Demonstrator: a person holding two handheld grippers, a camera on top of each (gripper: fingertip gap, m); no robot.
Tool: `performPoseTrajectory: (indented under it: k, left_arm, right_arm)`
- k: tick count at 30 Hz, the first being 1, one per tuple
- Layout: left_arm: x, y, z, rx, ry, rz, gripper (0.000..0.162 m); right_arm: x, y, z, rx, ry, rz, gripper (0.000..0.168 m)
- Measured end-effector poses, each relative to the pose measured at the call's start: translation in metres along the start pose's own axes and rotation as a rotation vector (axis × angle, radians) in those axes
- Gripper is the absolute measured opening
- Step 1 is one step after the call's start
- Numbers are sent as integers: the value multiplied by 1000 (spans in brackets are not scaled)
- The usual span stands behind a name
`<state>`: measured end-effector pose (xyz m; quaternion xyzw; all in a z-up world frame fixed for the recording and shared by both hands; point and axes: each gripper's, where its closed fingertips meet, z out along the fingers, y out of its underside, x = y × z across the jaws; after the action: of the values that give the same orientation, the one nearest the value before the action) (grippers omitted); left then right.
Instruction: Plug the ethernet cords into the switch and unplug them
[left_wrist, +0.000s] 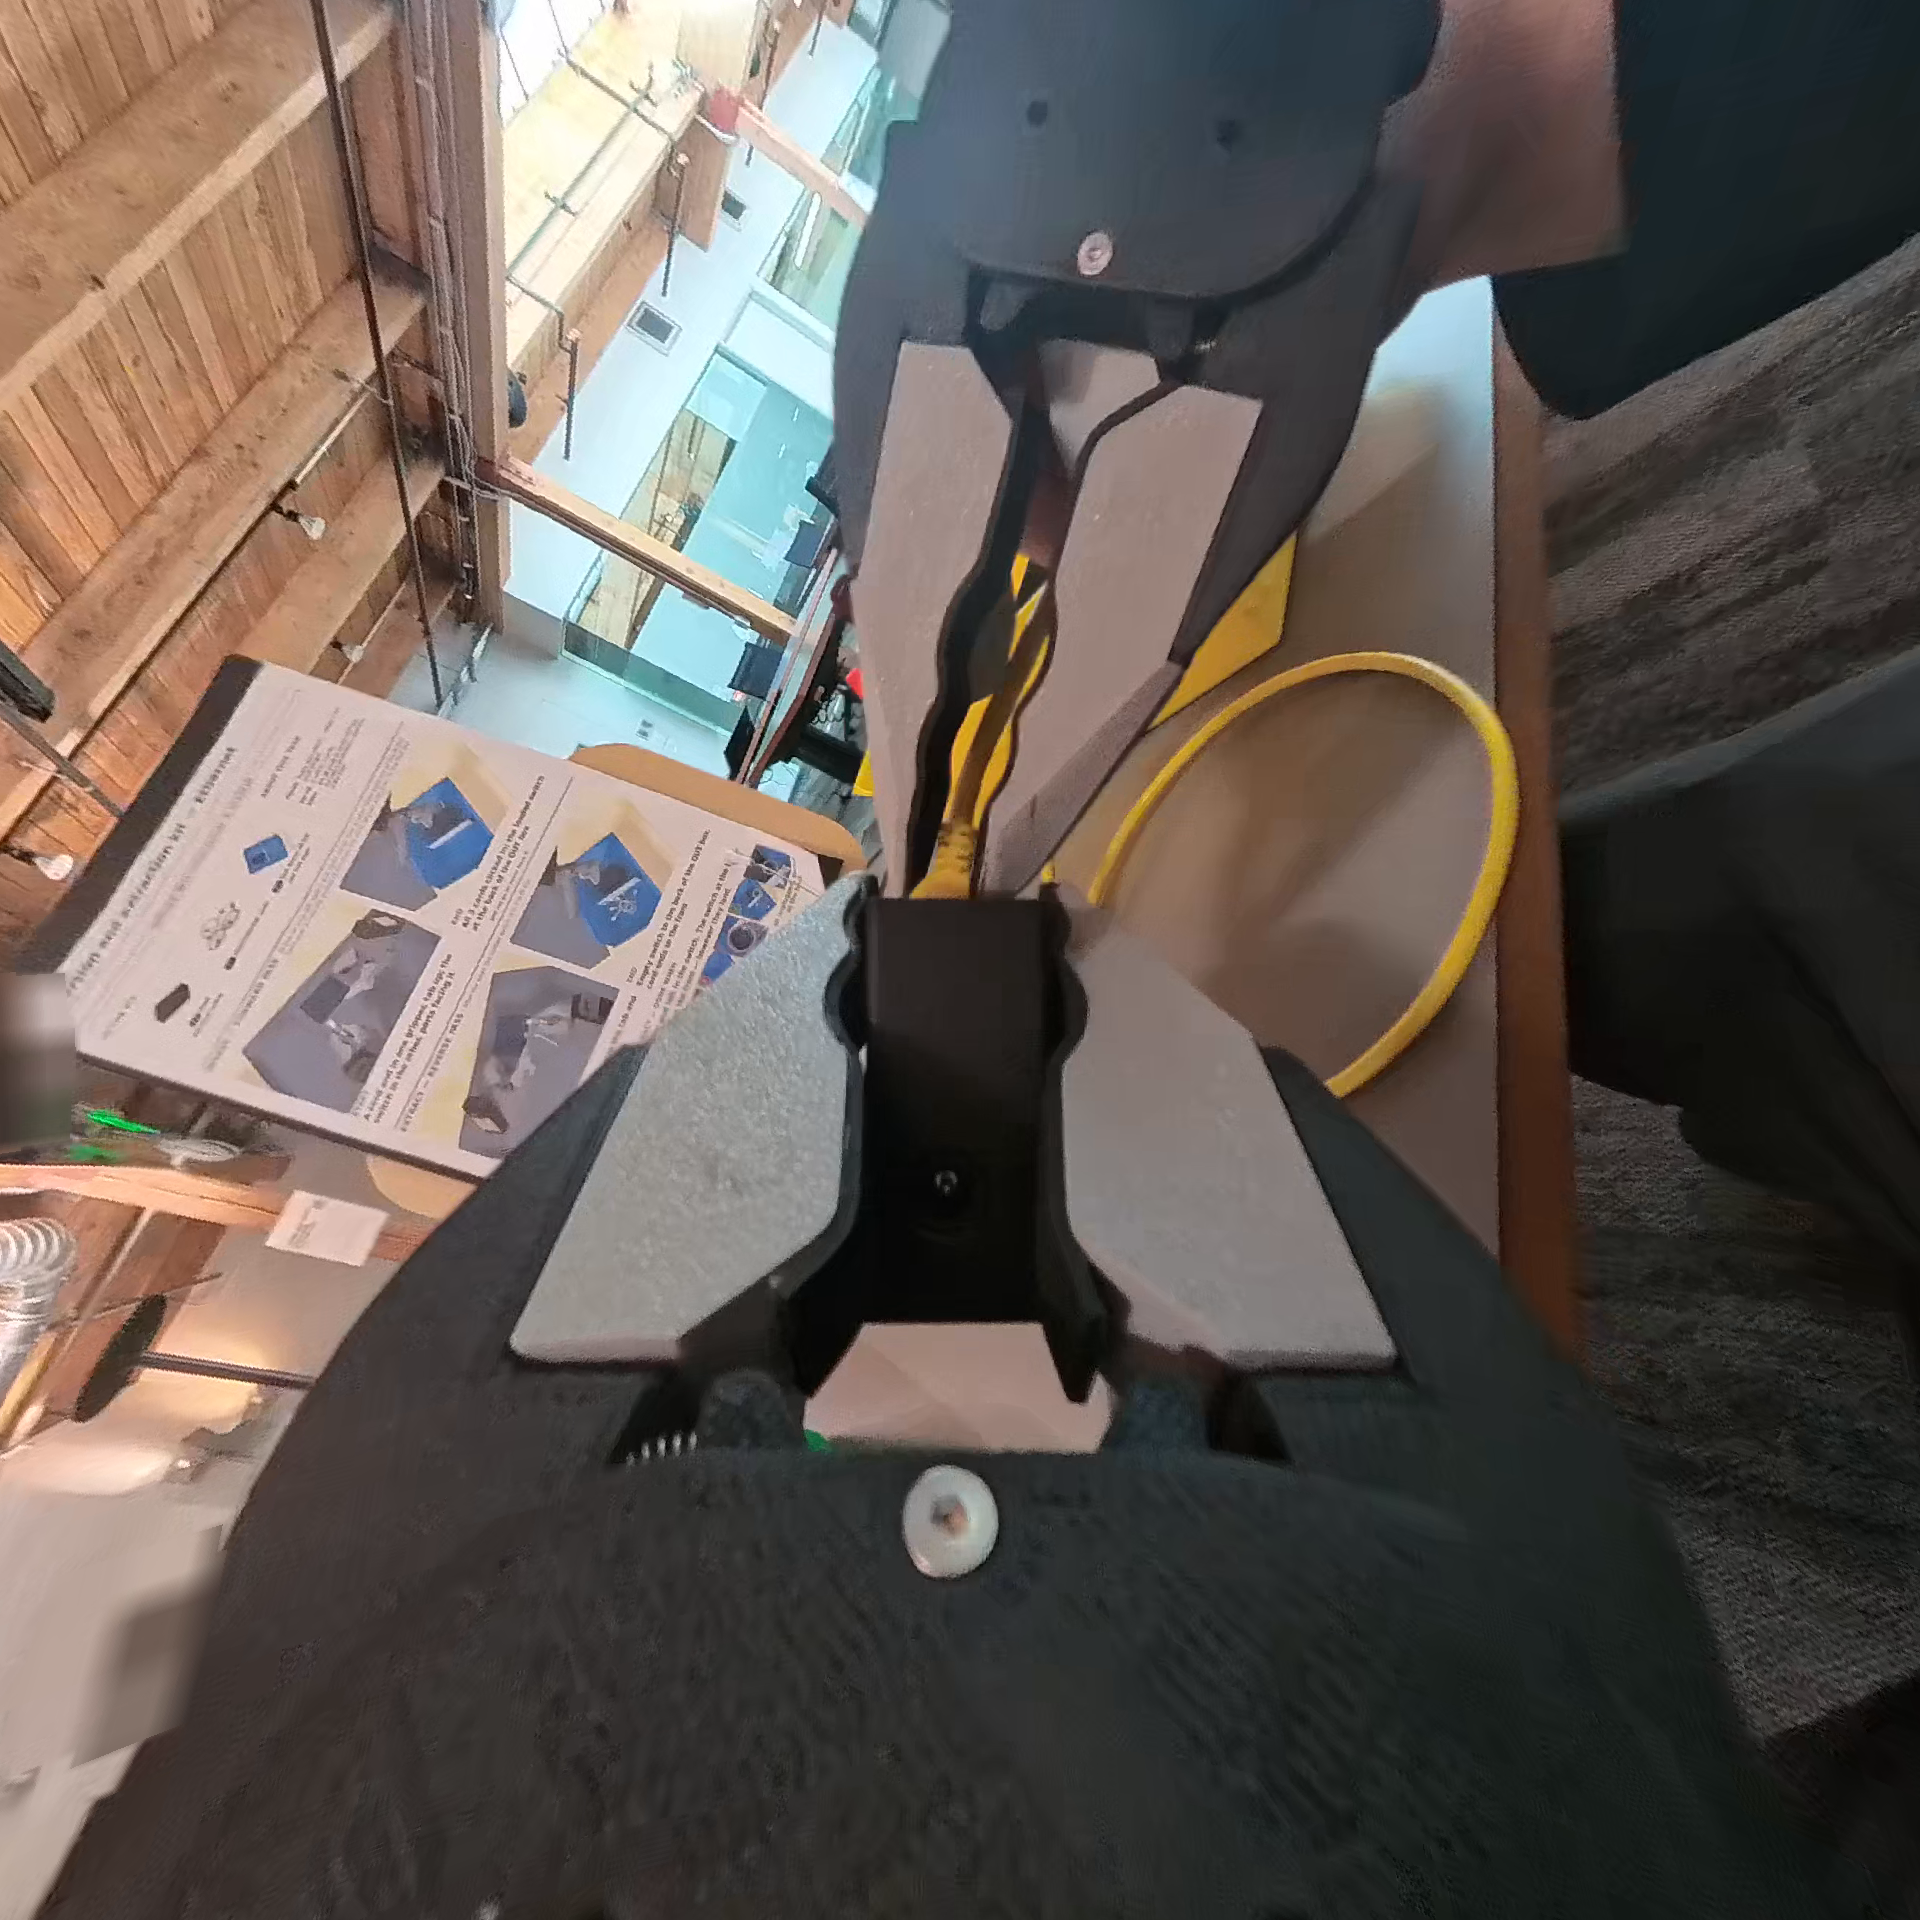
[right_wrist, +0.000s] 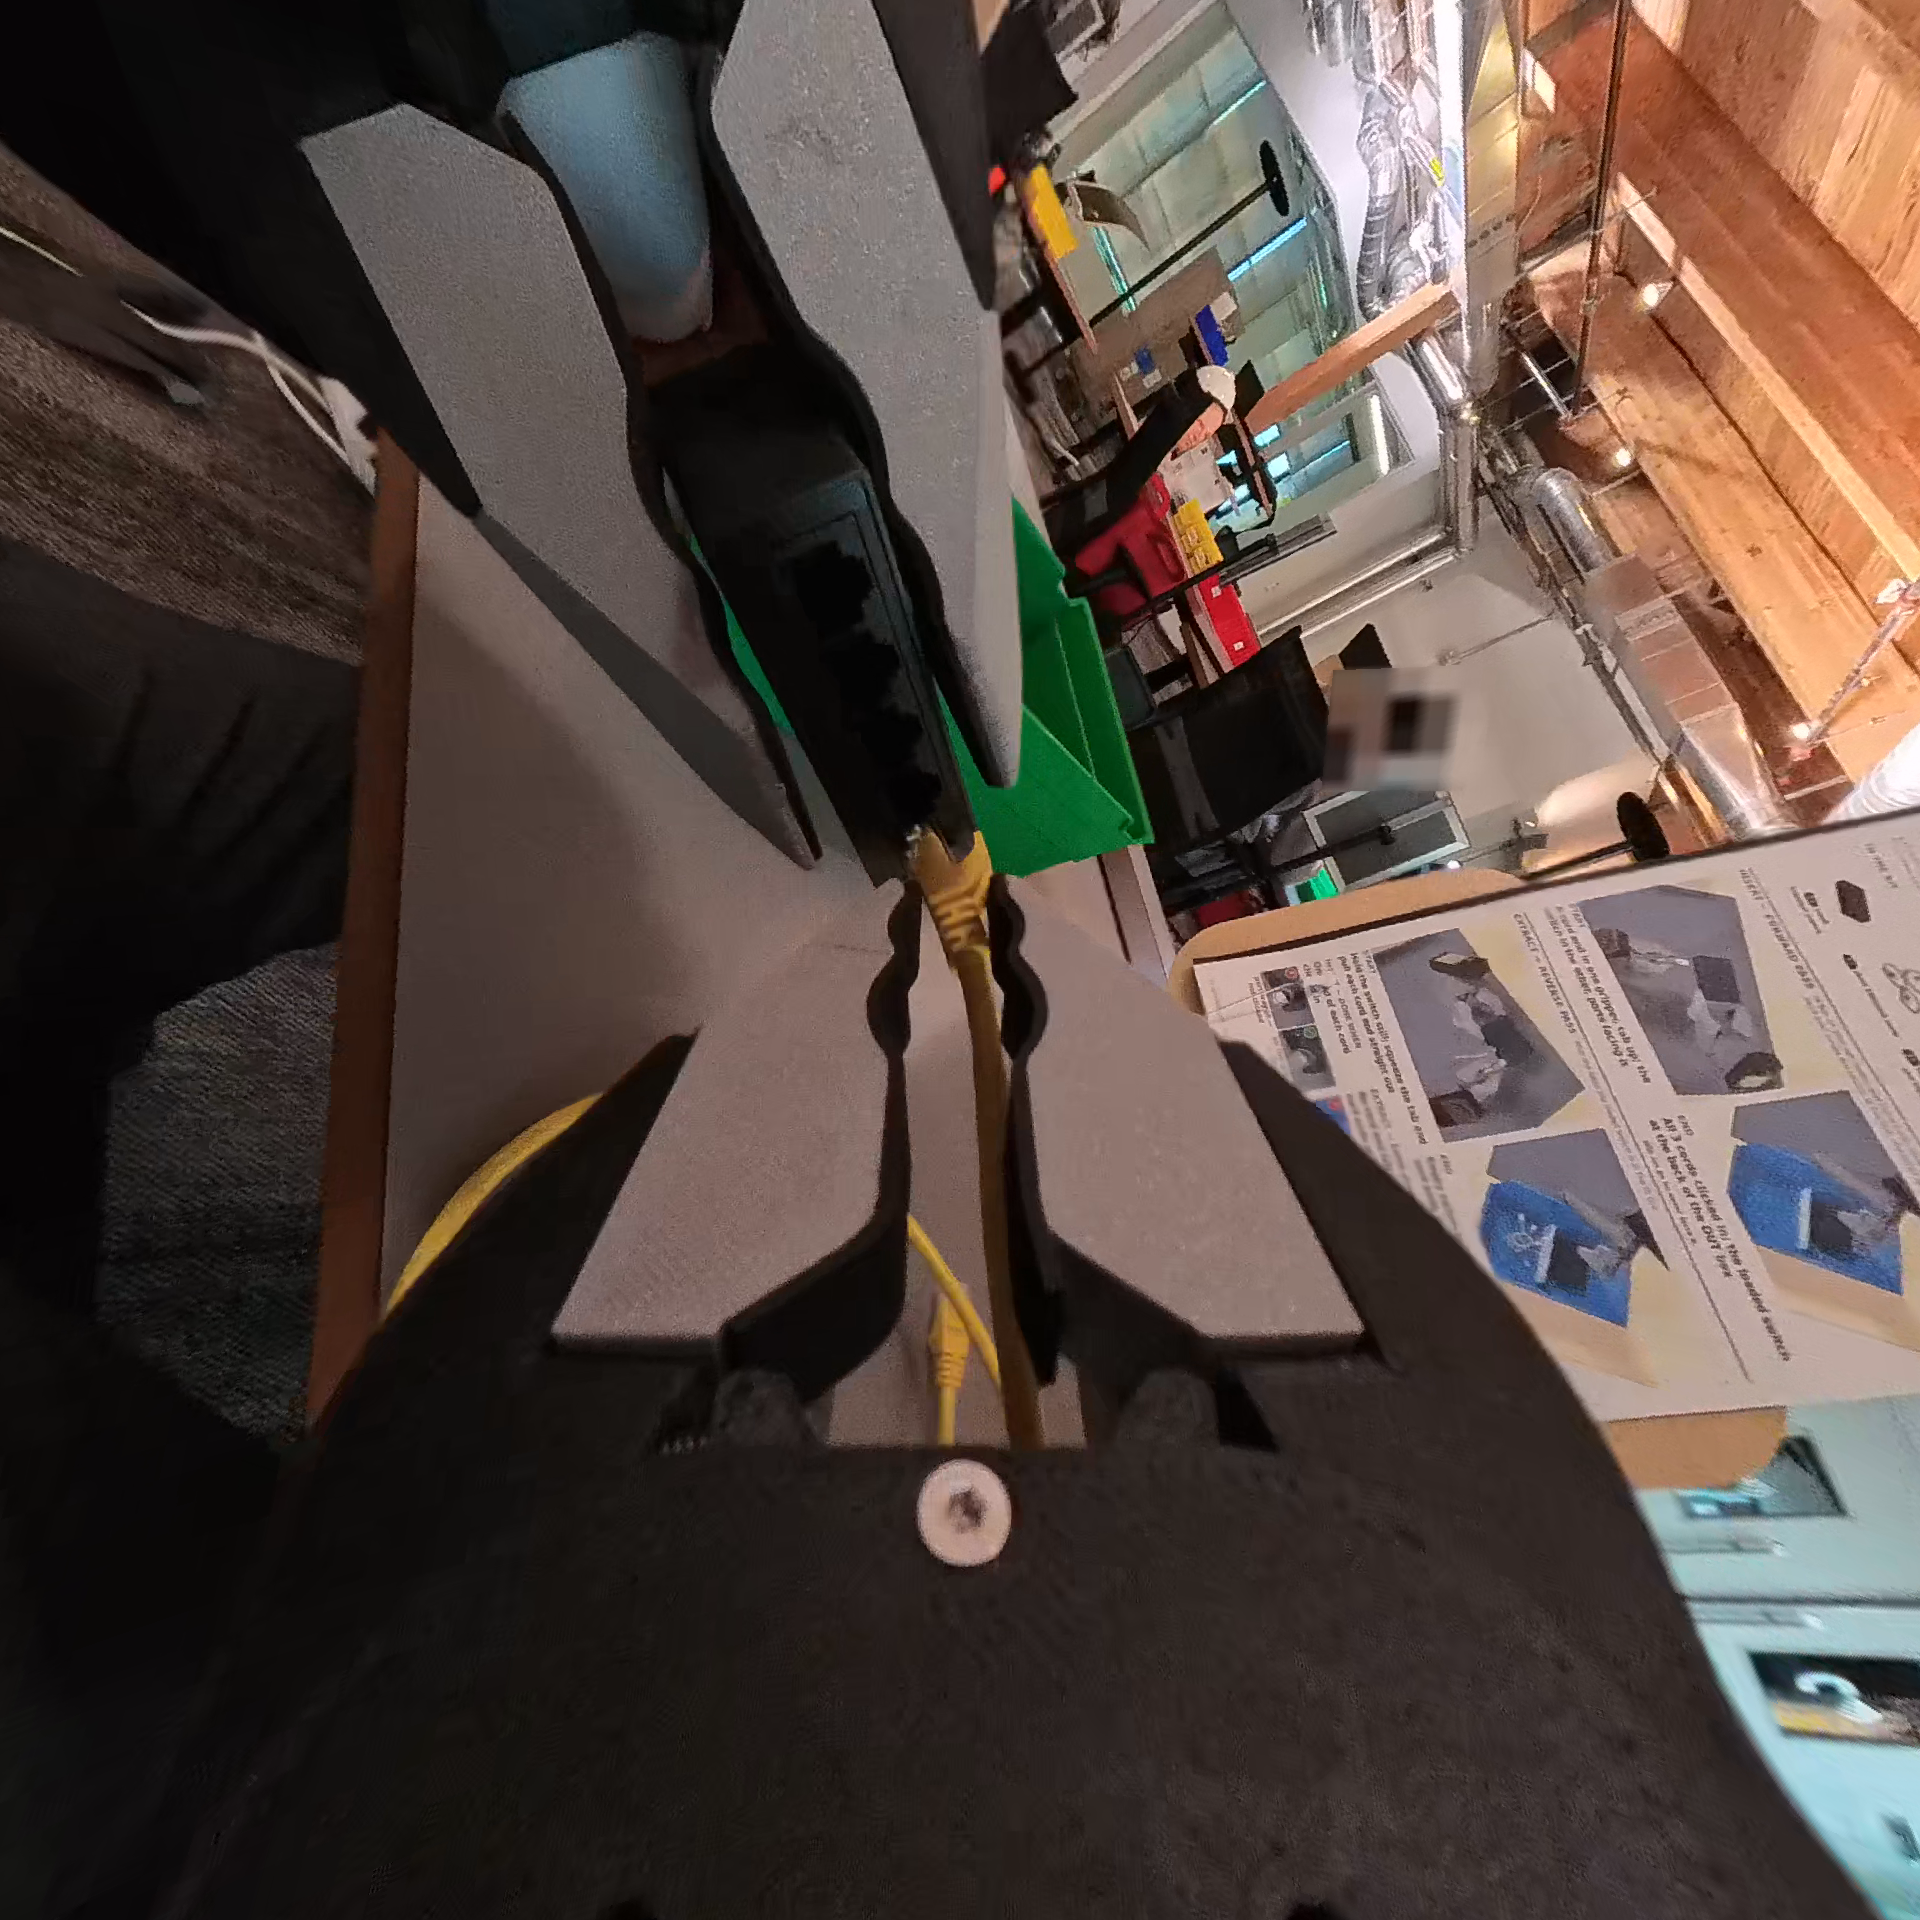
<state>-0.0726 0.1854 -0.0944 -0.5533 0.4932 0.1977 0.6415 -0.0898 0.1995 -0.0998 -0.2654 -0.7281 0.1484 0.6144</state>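
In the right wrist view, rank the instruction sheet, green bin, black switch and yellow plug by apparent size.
1. Instruction sheet
2. Green bin and black switch: too similar, both partly hidden
3. Yellow plug

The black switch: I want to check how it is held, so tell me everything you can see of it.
The black switch is a small, flat box of matt dark plastic, clamped between the grey pads of the left gripper and held up off the grey table. One narrow face carries a row of ports, most of them empty. A yellow cord has its plug at the port at the end of the row; the right gripper pinches that cord just behind the plug. How deep the plug sits cannot be told.
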Motion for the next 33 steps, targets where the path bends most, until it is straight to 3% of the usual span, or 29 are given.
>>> performPoseTrajectory:
  k: [5, 10, 16, 23, 26, 30, 33]
  left_arm:
    - [-7, 6, -5, 15, 62, -208, 43]
    - [-6, 18, -3, -25, 54, -167, 46]
    - [-5, 6, -3, 14, 3, -45, 31]
    - [14, -5, -11, 122, 120, -37, 28]
    - [17, -9, -13, 174, 166, -87, 28]
    - [21, -9, -12, 190, 177, -73, 28]
    - [21, -5, -11, 180, 167, -62, 28]
  right_arm:
    - [2, 1, -2, 22, -21, 59, 8]
    - [6, -2, -9, 68, -45, 126, 8]
    - [-3, -5, -7, 38, -68, 74, 8]
    - [-21, -11, -21, 109, -108, -57, 8]
    - [-24, -15, -25, 129, -142, -19, 8]
    - [-34, -23, -22, 154, -154, -66, 17]
    - [-35, -21, -19, 131, -150, -113, 10]
